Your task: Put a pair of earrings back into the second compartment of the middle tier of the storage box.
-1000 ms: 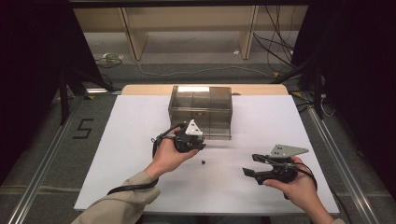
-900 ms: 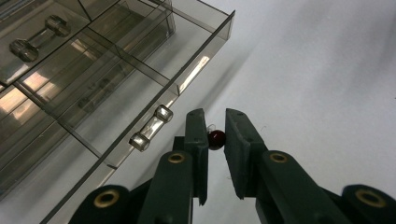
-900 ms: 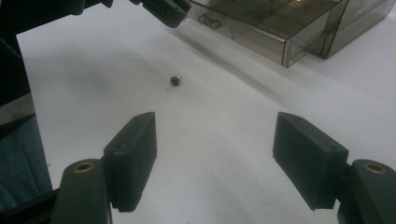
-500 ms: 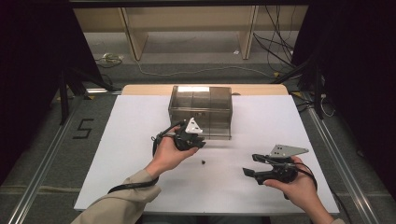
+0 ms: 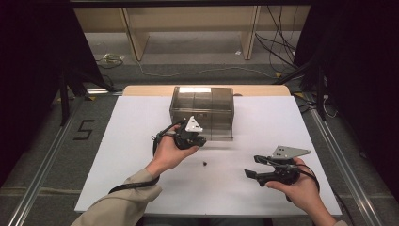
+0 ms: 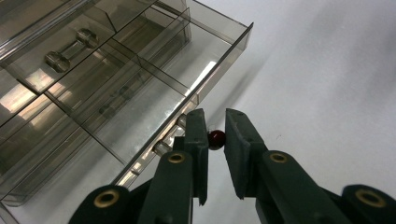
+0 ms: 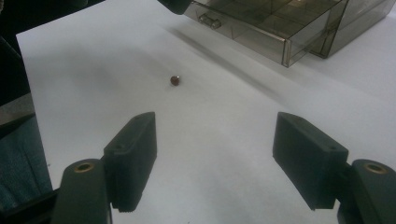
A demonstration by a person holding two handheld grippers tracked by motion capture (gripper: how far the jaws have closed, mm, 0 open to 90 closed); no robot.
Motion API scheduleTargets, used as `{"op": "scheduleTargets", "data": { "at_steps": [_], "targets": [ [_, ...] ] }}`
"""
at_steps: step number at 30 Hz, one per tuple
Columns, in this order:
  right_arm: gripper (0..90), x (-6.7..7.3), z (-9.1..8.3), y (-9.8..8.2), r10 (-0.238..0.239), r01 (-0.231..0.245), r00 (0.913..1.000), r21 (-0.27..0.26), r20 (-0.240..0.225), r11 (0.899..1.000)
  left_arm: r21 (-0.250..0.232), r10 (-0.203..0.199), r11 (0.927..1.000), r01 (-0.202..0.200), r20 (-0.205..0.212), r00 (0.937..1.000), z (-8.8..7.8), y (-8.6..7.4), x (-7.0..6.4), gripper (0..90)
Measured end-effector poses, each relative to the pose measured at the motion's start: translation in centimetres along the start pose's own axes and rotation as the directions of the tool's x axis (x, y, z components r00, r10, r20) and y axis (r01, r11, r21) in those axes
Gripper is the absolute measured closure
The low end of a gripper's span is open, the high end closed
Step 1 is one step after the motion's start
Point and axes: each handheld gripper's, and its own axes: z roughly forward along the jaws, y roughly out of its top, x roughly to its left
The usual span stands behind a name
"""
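Note:
A smoky clear drawer cabinet (image 5: 202,106) stands at the middle back of the white table. One drawer (image 6: 140,107) is pulled out, and its dividers show. My left gripper (image 6: 215,135) hovers at that drawer's front edge, its jaws nearly together with a small dark red bead (image 6: 215,139) pinched between the tips. In the high view the left gripper (image 5: 200,140) sits just in front of the cabinet. A second small dark bead (image 5: 204,163) (image 7: 175,80) lies loose on the table. My right gripper (image 5: 251,165) (image 7: 215,154) is held low at the right, open with nothing between its jaws.
The white sheet (image 5: 117,155) covers the table, with bare room left and front of the cabinet. Metal rails (image 5: 42,165) run along both sides of the table. Cables (image 5: 197,70) lie on the floor behind.

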Motion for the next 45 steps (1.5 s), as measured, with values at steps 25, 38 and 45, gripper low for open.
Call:
{"op": "scheduleTargets", "data": {
  "at_steps": [25,38,45],
  "targets": [
    [31.1,0.0,0.0,0.0,-0.001,0.001,1.0000,-0.002,-0.001,1.000,-0.010,0.000,0.9999,0.000,-0.024,0.9997,-0.1,0.5,0.9,79.0],
    [31.1,0.0,0.0,0.0,0.000,0.000,1.0000,-0.003,-0.001,1.000,-0.008,0.003,1.0000,-0.003,-0.036,0.9993,0.1,0.6,1.3,79.0],
    [31.2,-0.1,0.0,0.0,0.000,0.000,1.0000,-0.003,0.000,1.000,-0.012,-0.005,0.9999,0.004,-0.040,0.9992,0.3,0.7,1.3,79.0]
  ]
}}
